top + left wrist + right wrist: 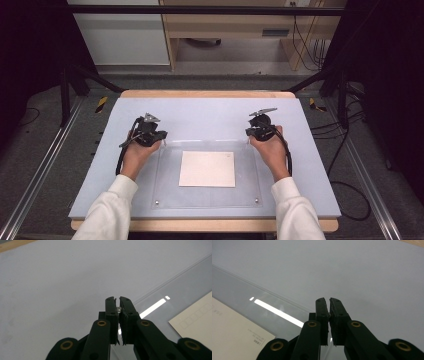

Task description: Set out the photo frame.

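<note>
A clear acrylic sheet (167, 180) lies on the pale blue mat (200, 112), with a white paper square (207, 168) at its middle. My left gripper (149, 132) rests at the sheet's far left corner and my right gripper (261, 128) at its far right corner, each in a hand. In the left gripper view the black jaws of the left gripper (118, 299) stand shut, and a small silver stud (119, 308) shows in the slit between them. The right gripper (329, 299) is shut too. Whether either pinches the stud or sheet, I cannot tell.
Silver studs mark the sheet's near corners (156, 202) (256, 201). The paper (197, 320) (232, 327) lies inward of each gripper. A wooden table edge (205, 93) runs along the back. Black frame posts and cables (345, 150) stand at both sides.
</note>
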Demonstrator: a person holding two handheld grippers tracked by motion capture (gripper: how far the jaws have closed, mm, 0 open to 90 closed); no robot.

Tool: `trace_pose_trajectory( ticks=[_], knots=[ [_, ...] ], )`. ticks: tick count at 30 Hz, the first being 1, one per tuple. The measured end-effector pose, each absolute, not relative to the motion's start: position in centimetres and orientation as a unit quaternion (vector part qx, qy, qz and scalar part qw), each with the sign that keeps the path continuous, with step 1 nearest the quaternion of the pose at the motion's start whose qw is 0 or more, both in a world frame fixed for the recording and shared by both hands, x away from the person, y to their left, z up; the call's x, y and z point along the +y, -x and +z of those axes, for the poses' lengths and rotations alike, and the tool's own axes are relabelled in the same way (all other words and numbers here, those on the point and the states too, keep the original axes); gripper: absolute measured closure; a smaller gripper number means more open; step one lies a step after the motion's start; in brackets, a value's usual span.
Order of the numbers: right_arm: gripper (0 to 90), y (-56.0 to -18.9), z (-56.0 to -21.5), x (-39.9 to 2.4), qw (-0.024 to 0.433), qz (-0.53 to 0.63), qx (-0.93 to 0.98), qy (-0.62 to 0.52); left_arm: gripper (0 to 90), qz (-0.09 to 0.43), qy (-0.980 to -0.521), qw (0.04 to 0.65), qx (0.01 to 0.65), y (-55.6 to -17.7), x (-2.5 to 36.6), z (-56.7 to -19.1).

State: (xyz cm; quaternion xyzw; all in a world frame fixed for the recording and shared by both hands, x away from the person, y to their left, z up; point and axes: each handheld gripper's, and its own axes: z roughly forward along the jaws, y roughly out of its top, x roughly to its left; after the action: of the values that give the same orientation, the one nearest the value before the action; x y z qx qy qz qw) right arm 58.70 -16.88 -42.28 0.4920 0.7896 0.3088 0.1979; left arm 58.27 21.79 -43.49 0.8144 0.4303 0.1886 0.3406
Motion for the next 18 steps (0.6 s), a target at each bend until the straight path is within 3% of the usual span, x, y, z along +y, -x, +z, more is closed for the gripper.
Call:
trace_pose_trajectory(
  ticks=[18],
  knots=[
    [85.8, -59.5, -42.4, -17.3, 0.185, 0.325, 0.785, -0.494, 85.1, 0.161, -0.819, 0.338, 0.435, -59.4, 22.1, -43.4]
  ],
)
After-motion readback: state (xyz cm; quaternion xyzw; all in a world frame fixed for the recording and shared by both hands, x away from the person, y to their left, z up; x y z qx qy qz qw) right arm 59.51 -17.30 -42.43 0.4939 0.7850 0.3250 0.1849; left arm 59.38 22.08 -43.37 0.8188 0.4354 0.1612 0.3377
